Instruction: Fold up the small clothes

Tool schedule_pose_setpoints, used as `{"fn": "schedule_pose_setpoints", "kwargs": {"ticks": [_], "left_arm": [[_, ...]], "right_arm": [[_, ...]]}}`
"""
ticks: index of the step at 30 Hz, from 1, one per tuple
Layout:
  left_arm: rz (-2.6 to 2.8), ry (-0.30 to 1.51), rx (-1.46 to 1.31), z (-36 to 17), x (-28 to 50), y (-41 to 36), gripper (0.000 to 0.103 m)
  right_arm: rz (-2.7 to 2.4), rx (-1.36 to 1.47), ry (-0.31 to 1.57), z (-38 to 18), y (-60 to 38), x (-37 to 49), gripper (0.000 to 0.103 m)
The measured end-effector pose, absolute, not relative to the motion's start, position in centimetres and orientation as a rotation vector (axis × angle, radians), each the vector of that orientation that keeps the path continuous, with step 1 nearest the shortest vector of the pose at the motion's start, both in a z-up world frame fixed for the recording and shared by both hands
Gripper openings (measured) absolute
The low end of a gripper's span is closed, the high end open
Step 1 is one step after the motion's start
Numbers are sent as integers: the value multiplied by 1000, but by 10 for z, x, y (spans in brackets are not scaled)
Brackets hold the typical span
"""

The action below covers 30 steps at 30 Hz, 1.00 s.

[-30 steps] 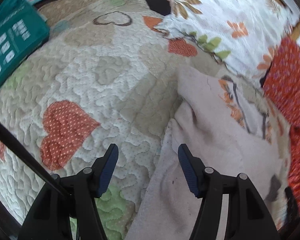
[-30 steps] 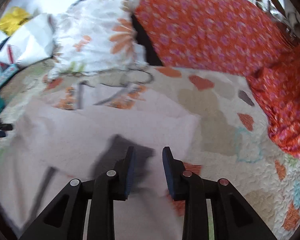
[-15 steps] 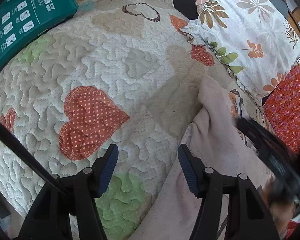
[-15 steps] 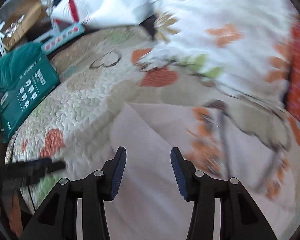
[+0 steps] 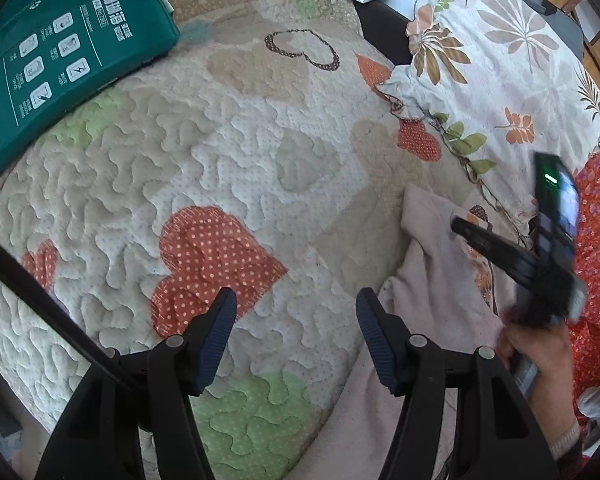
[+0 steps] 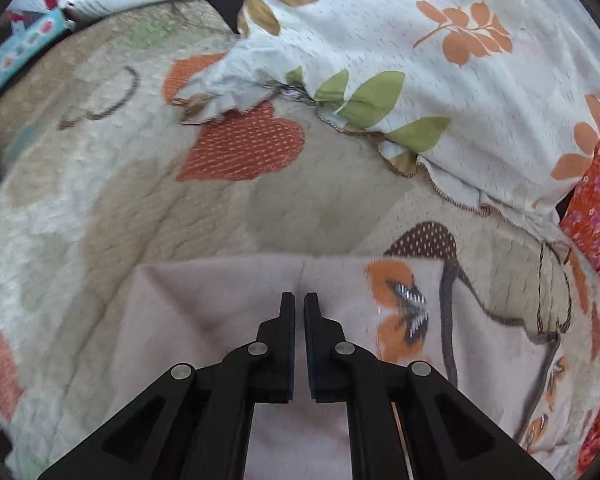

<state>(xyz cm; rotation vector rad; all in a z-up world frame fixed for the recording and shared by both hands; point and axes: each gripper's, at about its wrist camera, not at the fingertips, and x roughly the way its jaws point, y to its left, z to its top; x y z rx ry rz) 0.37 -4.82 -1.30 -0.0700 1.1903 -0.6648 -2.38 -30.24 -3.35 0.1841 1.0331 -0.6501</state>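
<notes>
The pale pink garment (image 6: pixel 220 320) lies flat on the heart-patterned quilt (image 5: pixel 228 152) of a bed, its far edge running crosswise just ahead of the right gripper (image 6: pixel 299 304), whose jaws are closing on a fold of it. The left gripper (image 5: pixel 296 320) hangs open over bare quilt, the garment beside its right finger. A floral pillow (image 6: pixel 440 60) lies beyond.

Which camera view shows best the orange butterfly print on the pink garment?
The right wrist view: the butterfly print lies unobstructed on the pink garment, beside the closing right gripper. In the left wrist view the print is mostly hidden behind that gripper.
</notes>
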Motion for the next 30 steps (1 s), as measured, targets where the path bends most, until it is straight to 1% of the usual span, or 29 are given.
{"fn": "schedule_pose_setpoints", "kwargs": {"ticks": [1,2,4,7,8,11,14,15,18,22,23,25,26,28,30], "left_arm": [[-667,1185,-65,-12,3,-48,61],[-673,1181,-60,-11,1,-48,61],[-697,1178,-48,-11,-3,-49,61],[-728,1190,-12,-15,-12,-53,61],[-740,1200,4,-18,-15,-54,61],[-784,1233,26,-29,-25,-54,61],[-850,1272,31,-44,-40,-50,61],[-878,1282,24,-48,-47,-48,61],[-925,1255,37,-49,-64,-44,61],[-962,1254,32,-53,-83,-39,61],[-968,1254,25,-54,-86,-36,61],[-996,1275,-21,-57,-94,-27,61],[-1014,1298,-49,-60,-96,-22,59],[-1049,1347,-115,-66,-103,-11,54],[-1074,1394,-156,-75,-111,1,46]], "right_arm": [[-626,184,1022,-26,-294,-35,18],[-610,183,1013,-20,-289,-45,35],[-582,182,996,-6,-274,-78,49],[-584,223,976,8,-256,-148,49],[-586,241,971,12,-253,-164,50],[-631,351,936,15,-252,-250,54],[-732,522,871,6,-251,-346,54],[-794,603,829,-2,-250,-390,54],[-900,766,746,-25,-248,-470,54],[-967,940,676,-60,-241,-527,55],[-938,978,633,-68,-237,-535,55],[-900,985,563,-67,-226,-540,56],[-874,998,552,-68,-224,-541,58],[-755,1074,493,-74,-220,-540,58],[-691,1111,474,-80,-217,-535,58]]}}
